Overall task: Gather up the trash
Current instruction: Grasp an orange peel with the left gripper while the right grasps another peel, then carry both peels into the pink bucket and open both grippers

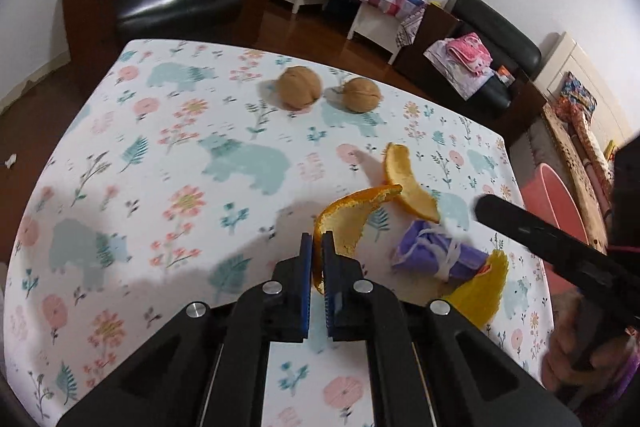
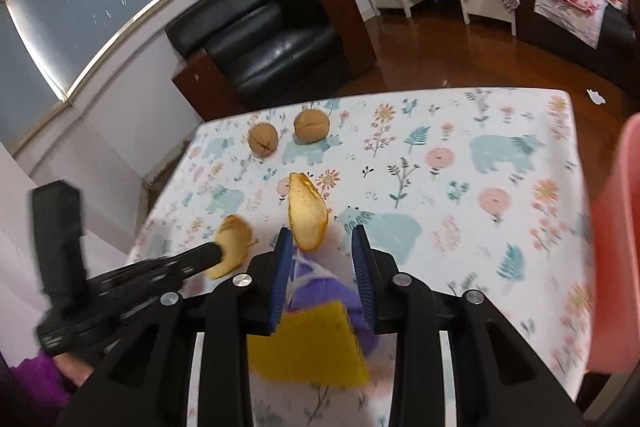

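A table [image 1: 168,155] under a flowered cloth fills both views. A pink bin [image 2: 612,267] stands at the right edge of the right wrist view. Low centre in the left view, the left gripper [image 1: 317,247] pinches an orange peel [image 1: 352,215]. The right gripper [image 2: 320,255] grips a purple wrapper [image 2: 320,287], a yellow piece [image 2: 308,347] below it. Two walnuts [image 1: 300,87] sit upper centre.

Both grippers: black plastic linkage arms, round silver pivot screws, ribbed blue pads on left gripper [image 1: 317,247] and right gripper [image 2: 322,245]. Person's sleeve [image 2: 34,379] is purple.
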A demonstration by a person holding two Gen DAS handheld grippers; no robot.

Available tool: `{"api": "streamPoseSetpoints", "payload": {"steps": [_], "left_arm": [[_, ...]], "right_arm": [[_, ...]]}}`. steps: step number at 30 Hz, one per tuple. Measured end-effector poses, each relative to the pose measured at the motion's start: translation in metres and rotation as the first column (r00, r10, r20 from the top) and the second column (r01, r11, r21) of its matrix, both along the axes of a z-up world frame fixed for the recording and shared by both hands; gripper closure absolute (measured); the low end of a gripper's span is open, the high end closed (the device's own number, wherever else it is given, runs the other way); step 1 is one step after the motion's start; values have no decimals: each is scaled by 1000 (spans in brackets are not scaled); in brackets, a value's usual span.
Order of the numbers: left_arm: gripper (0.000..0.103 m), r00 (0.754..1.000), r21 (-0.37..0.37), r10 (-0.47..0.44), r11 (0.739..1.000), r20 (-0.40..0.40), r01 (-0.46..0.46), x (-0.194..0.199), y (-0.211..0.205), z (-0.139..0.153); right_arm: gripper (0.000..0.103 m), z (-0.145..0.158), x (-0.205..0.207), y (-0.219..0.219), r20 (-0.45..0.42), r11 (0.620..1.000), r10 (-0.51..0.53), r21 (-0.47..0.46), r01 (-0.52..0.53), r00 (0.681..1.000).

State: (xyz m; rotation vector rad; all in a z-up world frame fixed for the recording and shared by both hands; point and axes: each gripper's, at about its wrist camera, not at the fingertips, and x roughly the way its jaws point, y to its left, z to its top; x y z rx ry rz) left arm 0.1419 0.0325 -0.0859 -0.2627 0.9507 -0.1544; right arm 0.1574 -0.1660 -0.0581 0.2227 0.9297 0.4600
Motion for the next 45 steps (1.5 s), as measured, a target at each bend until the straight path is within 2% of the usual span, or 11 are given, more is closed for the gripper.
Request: {"api": "streamPoseSetpoints", "payload": {"steps": [6,11,13,16,22,28,45], "left_arm": [[99,1000,-25,17,1000,-4,-17,-7,14,1],[99,1000,-31,14,999,2,-14,-10,16,3],[99,1000,-31,10,999,4,-10,-10,15,4],[99,1000,-29,7,1000,8,-7,-14,15,6],[99,999,-23,0,1000,32,1,-19,11,17],[99,997,-13,-28,999,68,29,-24,-5,34],[99,979,50,-158,987,126,153,-31,-81,67]], "right_arm": [[72,-18,14,21,-28,997,28,-71,-30,999],[72,-22,21,26,-45,998,16,-60,-19,999],[91,-22,23,26,-53,999,18,-43,-20,998],[96,-22,21,26,-57,999,10,-31,-12,998],[96,-2,5,8,-6,999,-40,25,40,999],[96,20,-25,-19,48,995,-93,21,93,994],[96,40,-75,-98,90,963,-267,51,263,960]]}}
